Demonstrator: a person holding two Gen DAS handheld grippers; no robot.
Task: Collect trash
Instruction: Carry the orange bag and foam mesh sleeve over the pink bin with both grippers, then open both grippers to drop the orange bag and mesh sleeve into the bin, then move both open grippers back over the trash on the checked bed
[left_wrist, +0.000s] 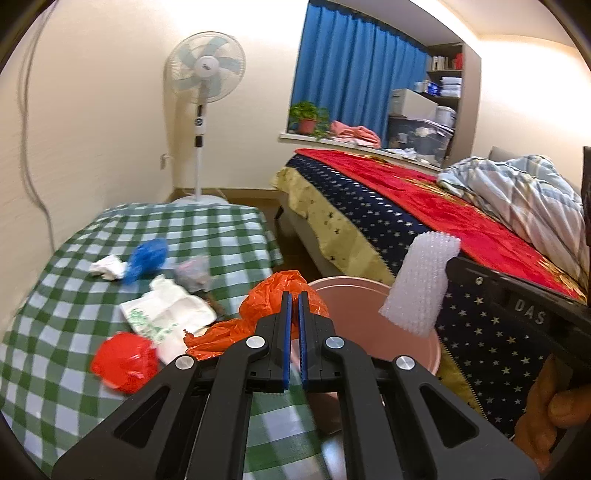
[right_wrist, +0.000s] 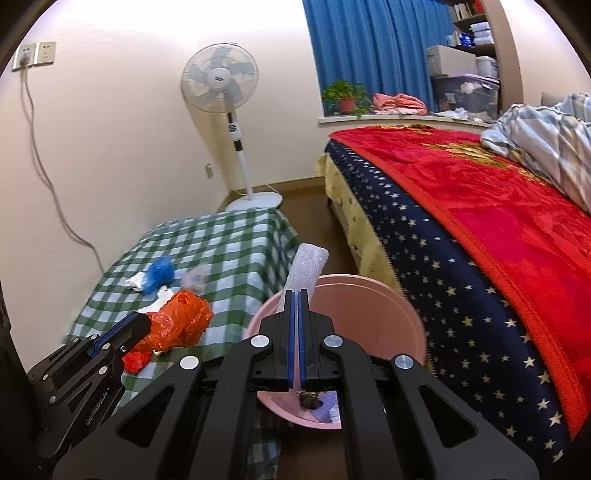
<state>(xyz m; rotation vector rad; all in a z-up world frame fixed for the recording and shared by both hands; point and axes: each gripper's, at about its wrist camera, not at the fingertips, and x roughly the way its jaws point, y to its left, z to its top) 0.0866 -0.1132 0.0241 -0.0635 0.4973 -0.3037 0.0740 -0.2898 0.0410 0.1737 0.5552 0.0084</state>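
Note:
My left gripper (left_wrist: 294, 295) is shut on an orange plastic bag (left_wrist: 273, 295), held above the edge of the green checked table (left_wrist: 55, 295) next to the pink bin (left_wrist: 369, 295). In the right wrist view the bag (right_wrist: 177, 321) hangs from the left gripper (right_wrist: 144, 321). My right gripper (right_wrist: 298, 293) is shut on a roll of white bubble wrap (right_wrist: 308, 266) over the pink bin (right_wrist: 369, 306). The roll also shows in the left wrist view (left_wrist: 421, 284). A red bag (left_wrist: 123, 360), a white printed bag (left_wrist: 166, 314), a blue bag (left_wrist: 146, 258) and a white wad (left_wrist: 107, 267) lie on the table.
A bed with a red blanket (right_wrist: 498, 206) runs along the right, close to the bin. A standing fan (right_wrist: 225, 96) is by the far wall. Some trash (right_wrist: 314, 400) lies in the bin's bottom. A greyish bag (left_wrist: 194, 273) sits mid-table.

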